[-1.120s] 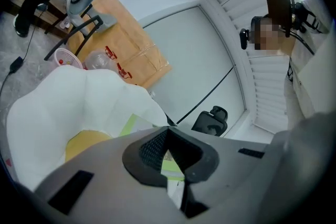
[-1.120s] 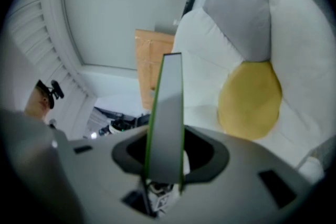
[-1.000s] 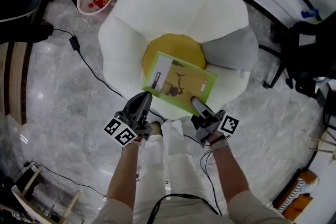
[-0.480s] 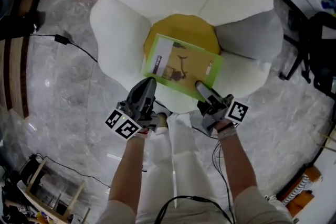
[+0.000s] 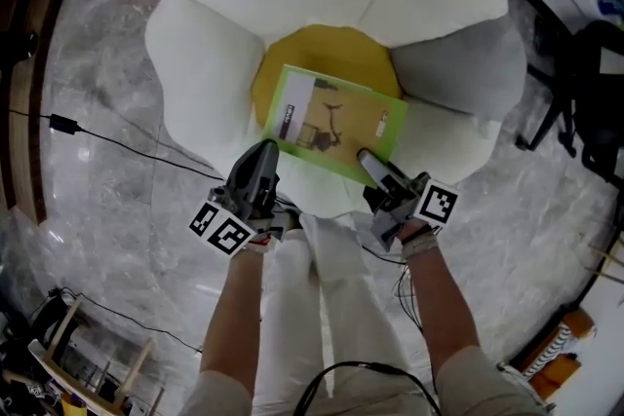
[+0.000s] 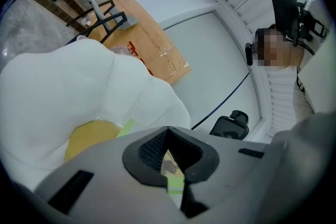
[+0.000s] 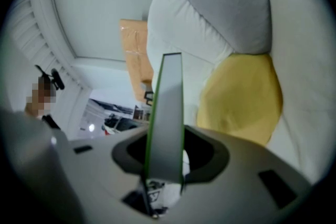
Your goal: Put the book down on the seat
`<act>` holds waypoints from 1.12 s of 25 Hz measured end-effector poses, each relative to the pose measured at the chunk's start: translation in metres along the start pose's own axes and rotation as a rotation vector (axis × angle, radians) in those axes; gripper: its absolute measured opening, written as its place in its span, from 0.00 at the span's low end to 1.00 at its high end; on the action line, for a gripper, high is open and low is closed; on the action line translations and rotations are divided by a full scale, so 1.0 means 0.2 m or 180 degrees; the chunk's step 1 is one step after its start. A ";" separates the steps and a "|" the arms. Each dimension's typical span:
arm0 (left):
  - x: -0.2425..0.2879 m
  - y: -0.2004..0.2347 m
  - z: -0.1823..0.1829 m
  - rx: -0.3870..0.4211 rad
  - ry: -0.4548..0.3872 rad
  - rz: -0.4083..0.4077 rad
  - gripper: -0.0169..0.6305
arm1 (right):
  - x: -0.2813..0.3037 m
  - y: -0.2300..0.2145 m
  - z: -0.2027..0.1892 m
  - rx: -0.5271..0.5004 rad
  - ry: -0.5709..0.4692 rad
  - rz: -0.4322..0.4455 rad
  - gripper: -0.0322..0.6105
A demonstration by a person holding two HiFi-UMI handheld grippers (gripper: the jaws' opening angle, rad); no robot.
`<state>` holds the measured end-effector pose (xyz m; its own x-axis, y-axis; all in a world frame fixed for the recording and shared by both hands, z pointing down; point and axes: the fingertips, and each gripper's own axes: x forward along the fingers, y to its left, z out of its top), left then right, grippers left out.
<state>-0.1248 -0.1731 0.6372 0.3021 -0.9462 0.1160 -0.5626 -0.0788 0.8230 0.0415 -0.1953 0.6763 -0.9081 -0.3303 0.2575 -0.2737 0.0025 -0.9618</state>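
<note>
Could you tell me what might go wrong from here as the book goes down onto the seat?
1. The left tool and right tool each grip the book only at its near edge. Releasing one first could let it swing or slip.
2. That near edge sits over the front white petal, not the yellow seat centre, so the book may settle tilted and slide towards the floor.
</note>
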 end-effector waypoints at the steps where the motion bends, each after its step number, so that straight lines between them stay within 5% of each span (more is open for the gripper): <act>1: 0.01 0.01 0.00 -0.0013 0.0005 0.0005 0.06 | 0.00 -0.01 0.01 0.0002 -0.0013 -0.0011 0.29; 28: 0.20 0.39 -0.20 -0.0064 0.0133 -0.0063 0.06 | 0.24 -0.38 0.09 0.0032 -0.0160 -0.0091 0.29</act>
<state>-0.1266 -0.2054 0.7282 0.3452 -0.9305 0.1223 -0.5408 -0.0907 0.8362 0.0244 -0.2289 0.7600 -0.8828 -0.3770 0.2803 -0.2959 -0.0171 -0.9551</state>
